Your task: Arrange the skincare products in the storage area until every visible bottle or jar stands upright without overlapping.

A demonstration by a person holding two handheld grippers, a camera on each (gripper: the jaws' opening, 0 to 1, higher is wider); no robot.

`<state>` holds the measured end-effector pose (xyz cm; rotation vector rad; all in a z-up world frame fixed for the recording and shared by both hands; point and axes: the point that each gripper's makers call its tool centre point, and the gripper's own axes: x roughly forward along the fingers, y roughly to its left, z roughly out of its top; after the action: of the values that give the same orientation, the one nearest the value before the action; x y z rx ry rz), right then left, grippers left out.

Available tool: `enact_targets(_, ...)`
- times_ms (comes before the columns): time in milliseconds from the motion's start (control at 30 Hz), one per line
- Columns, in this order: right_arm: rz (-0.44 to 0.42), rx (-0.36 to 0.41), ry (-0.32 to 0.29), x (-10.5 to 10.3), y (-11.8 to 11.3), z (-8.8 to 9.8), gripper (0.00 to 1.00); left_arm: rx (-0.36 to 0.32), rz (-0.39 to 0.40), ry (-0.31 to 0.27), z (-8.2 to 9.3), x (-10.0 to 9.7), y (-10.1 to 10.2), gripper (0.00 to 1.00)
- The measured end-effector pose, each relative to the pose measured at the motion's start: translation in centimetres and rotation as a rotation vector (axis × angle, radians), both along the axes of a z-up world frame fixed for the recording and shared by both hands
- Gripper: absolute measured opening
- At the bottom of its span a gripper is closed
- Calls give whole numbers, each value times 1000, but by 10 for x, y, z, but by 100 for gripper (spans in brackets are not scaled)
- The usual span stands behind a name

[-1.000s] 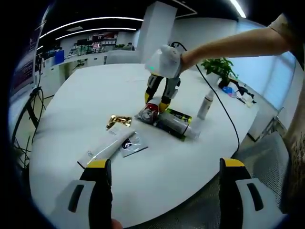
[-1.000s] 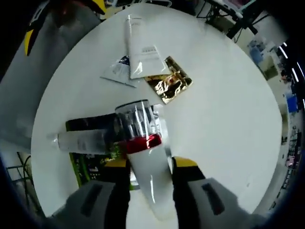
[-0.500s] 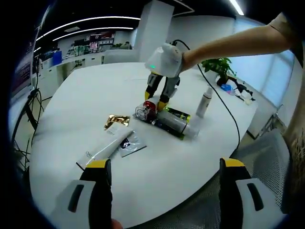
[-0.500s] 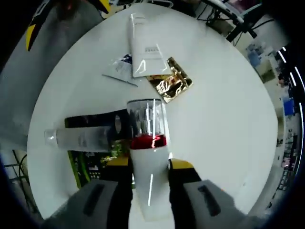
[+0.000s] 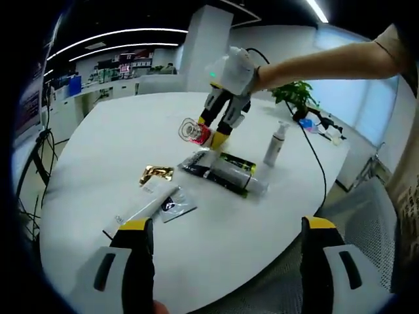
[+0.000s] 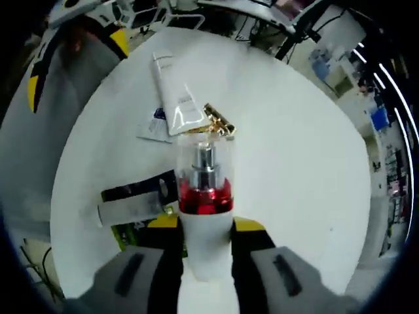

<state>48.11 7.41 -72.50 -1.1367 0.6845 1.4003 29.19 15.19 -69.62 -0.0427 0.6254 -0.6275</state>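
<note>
Round white desk (image 5: 216,261) underneath everything, near edge cut off behind the left tool's jaws

Left tool (image 5: 222,252) low at the desk's near rim, jaws spread wide, nothing between them. Right tool (image 6: 206,229) pinching a white bottle (image 6: 204,245) with a red collar and a clear cap – bottle's lower end hidden between the jaws, pump nozzle visible inside the cap. Seen from the left gripper view, same right tool (image 5: 215,133) held up clear of the desk, bottle (image 5: 194,132) tilted, cap toward the camera

On the desk: clear bottle (image 5: 230,174) lying flat across a dark and green packet (image 5: 243,161), contents hard to make out. Slim white pump bottle (image 5: 273,145) upright, apart to the right. White tube (image 5: 145,206) lying flat, partly over a small sachet (image 5: 174,203) – print too small to read. Crumpled gold packet (image 5: 154,174) just beyond the tube's end
</note>
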Motion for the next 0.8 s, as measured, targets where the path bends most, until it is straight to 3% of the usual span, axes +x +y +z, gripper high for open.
enact_targets(333, -299, 323, 123, -13, -9, 53, 26, 0, -26, -27, 6, -2, -4, 92)
enact_targets(500, -334, 408, 148, -24, -10, 76, 26, -14, -36, -27, 11, -5, -6, 92)
enact_targets(567, -359, 477, 176, -34, -8, 91, 26, -23, -42, -29, 16, -5, -9, 92)
enact_targets(733, -357, 640, 266, -75, 0, 122, 26, -31, -92, -59, 35, -4, -19, 92)
enact_targets(800, -361, 680, 292, -90, 2, 131, 26, -77, -103, -56, 44, -5, -26, 92)
